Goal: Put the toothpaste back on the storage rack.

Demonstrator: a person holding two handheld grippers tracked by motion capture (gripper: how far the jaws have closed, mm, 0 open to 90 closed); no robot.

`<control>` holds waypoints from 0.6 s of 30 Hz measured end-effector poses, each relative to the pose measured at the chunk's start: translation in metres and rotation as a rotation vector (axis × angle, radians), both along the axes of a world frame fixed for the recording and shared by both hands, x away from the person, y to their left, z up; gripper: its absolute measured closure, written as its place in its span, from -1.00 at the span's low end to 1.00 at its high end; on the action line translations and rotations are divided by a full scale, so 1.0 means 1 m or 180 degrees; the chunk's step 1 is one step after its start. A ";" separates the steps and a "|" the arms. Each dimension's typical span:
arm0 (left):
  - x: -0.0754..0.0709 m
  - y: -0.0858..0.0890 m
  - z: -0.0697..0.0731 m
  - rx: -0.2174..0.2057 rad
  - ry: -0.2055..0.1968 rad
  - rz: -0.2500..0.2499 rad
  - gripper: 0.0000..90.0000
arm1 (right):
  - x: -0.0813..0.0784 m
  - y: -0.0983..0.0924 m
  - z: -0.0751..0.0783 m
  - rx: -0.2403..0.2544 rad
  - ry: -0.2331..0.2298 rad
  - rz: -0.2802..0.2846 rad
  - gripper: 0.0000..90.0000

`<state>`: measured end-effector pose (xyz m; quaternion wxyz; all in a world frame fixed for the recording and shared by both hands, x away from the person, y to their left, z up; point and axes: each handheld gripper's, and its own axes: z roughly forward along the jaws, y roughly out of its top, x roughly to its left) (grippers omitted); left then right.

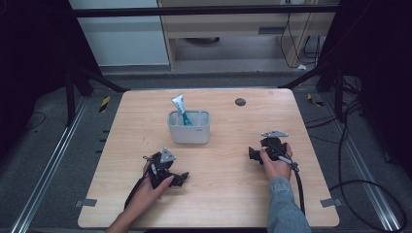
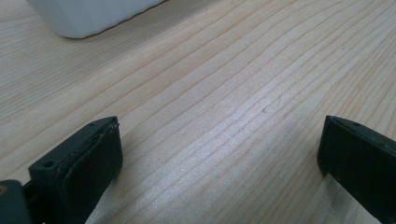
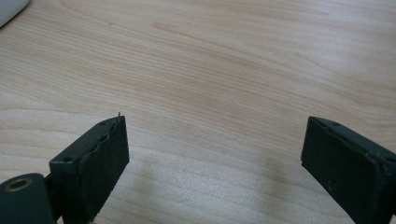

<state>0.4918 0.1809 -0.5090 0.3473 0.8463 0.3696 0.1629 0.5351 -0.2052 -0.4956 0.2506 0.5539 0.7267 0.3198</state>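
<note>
Both grippers, left (image 1: 182,178) and right (image 1: 252,154), are resting wide open on the table (image 1: 228,194); overhead, a toothpaste tube (image 1: 179,105) is leaning in the white holder (image 1: 189,132).

A laboratory recording bay is indicated by a wooden table (image 1: 228,194) enclosed by black framing (image 1: 194,10), floor rails (image 1: 48,165) and trailing cables (image 1: 369,194).

Two black handheld grippers — one per hand

Left gripper (image 1: 182,178) and right gripper (image 1: 251,154) carry grey three-cornered plates and trailing black cables; the right forearm wears a blue denim sleeve (image 1: 286,208).
</note>
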 end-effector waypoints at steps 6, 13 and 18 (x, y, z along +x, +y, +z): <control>0.000 0.000 0.000 -0.0001 0.0001 0.0001 -1.00 | 0.000 -0.004 -0.005 0.0024 0.0029 -0.0052 -0.83; 0.000 0.000 0.000 -0.0002 0.0000 0.0001 -1.00 | 0.003 -0.004 -0.010 0.0017 0.0054 -0.0085 -0.86; 0.000 0.000 0.000 -0.0001 0.0001 0.0002 -1.00 | 0.003 -0.005 -0.015 0.0030 0.0043 -0.0107 -0.87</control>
